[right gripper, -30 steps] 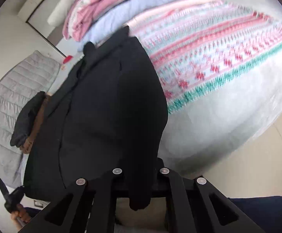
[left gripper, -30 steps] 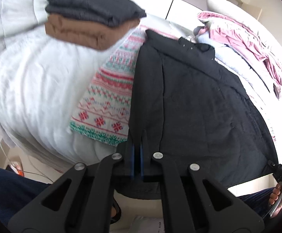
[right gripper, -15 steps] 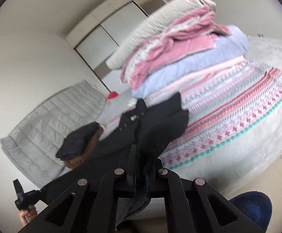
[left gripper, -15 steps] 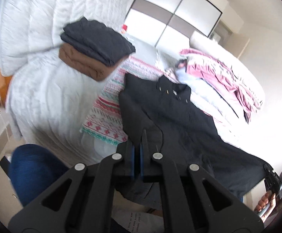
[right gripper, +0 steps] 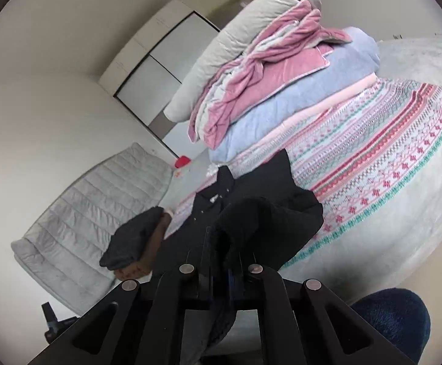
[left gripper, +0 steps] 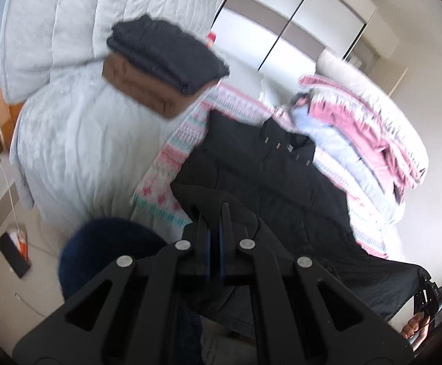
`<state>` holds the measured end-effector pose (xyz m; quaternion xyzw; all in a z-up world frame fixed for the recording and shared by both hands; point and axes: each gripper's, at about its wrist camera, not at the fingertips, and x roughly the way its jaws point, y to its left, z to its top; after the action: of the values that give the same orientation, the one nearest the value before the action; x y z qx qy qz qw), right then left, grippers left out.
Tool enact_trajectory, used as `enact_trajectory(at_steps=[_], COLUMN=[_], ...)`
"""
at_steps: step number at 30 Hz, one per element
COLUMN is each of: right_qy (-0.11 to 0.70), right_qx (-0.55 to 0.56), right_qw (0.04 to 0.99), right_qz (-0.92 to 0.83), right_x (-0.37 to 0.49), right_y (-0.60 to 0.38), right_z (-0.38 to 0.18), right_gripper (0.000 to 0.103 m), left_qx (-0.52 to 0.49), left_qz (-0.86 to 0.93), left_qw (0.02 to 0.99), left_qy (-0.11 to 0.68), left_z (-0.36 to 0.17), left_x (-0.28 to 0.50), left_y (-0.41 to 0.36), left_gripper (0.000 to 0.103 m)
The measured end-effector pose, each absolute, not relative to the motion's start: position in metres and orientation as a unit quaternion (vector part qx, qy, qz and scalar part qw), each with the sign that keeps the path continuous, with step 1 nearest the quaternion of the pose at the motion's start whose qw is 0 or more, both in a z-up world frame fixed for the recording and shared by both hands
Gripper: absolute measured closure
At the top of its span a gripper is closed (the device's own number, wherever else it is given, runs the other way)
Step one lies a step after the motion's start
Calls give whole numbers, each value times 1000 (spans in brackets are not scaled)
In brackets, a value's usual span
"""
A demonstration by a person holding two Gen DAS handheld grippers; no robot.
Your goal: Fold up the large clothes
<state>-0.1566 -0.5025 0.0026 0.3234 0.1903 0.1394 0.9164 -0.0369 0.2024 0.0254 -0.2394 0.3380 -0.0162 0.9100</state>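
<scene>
Since the earlier frame, both claws have been raised and drawn back; more wardrobe (left gripper: pixel 297 27) and wall are seen. Left claw (left gripper: pixel 214 222) and right claw (right gripper: pixel 221 243) are each pinched on the hem of the black shirt (left gripper: pixel 266 182). It is stretched, collar resting on the patterned knit blanket (right gripper: pixel 388 158) over the grey quilted bed (left gripper: pixel 78 140). Folded dark and brown clothes (left gripper: pixel 163 60) are stacked beside.

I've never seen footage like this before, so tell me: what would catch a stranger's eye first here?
Most striking is the big black garment spread over the patterned blanket on the bed, its near edge pinched by both the left gripper and the right gripper. Behind it rises a heap of pink and pale blue bedding. To the left sits a neat folded stack, dark grey on brown.
</scene>
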Motion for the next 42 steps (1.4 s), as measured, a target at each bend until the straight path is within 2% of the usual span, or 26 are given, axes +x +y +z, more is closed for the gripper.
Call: enact_trajectory(at_steps=[6, 11, 18, 24, 28, 32, 34, 36, 37, 39, 40, 41, 42], right_qy=[218, 207, 229, 221, 213, 224, 270, 367, 403, 401, 391, 386, 379], right_qx=[319, 317, 337, 344, 330, 314, 308, 283, 276, 284, 277, 264, 249], right_qw=[915, 918, 907, 906, 913, 920, 911, 886, 873, 871, 877, 884, 891], right_qz=[120, 122, 106, 107, 109, 67, 51, 20, 10, 25, 27, 18, 4], right_x=[-109, -72, 27, 125, 223, 338, 412, 467, 480, 481, 477, 473, 469], right_y=[-496, -496, -501, -499, -489, -472, -463, -456, -456, -463, -470, -477, -484], right_z=[-3, -5, -17, 8, 46, 58, 37, 1, -14, -27, -30, -33, -35], right_gripper=[98, 98, 98, 98, 98, 97, 91, 74, 73, 73, 65, 49, 38], left_qx=[-225, -226, -218, -218, -208, -234, -207, -207, -216, -216, -189, -161, -151], left_qz=[3, 15, 28, 32, 46, 79, 63, 59, 57, 56, 63, 69, 68], left_qw=[908, 907, 904, 905, 906, 884, 865, 837, 823, 828, 845, 858, 863], left_qy=[353, 354, 366, 363, 364, 397, 453, 502, 522, 515, 496, 483, 476], left_z=[15, 11, 18, 46, 69, 54, 22, -17, -31, -42, -40, -36, -33], left_x=[-3, 30, 111, 214, 315, 429, 497, 529, 534, 527, 521, 516, 515], left_y=[193, 197, 183, 173, 158, 153, 142, 141, 143, 146, 146, 146, 149], left_gripper=[98, 98, 98, 98, 98, 96, 92, 88, 87, 84, 79, 70, 66])
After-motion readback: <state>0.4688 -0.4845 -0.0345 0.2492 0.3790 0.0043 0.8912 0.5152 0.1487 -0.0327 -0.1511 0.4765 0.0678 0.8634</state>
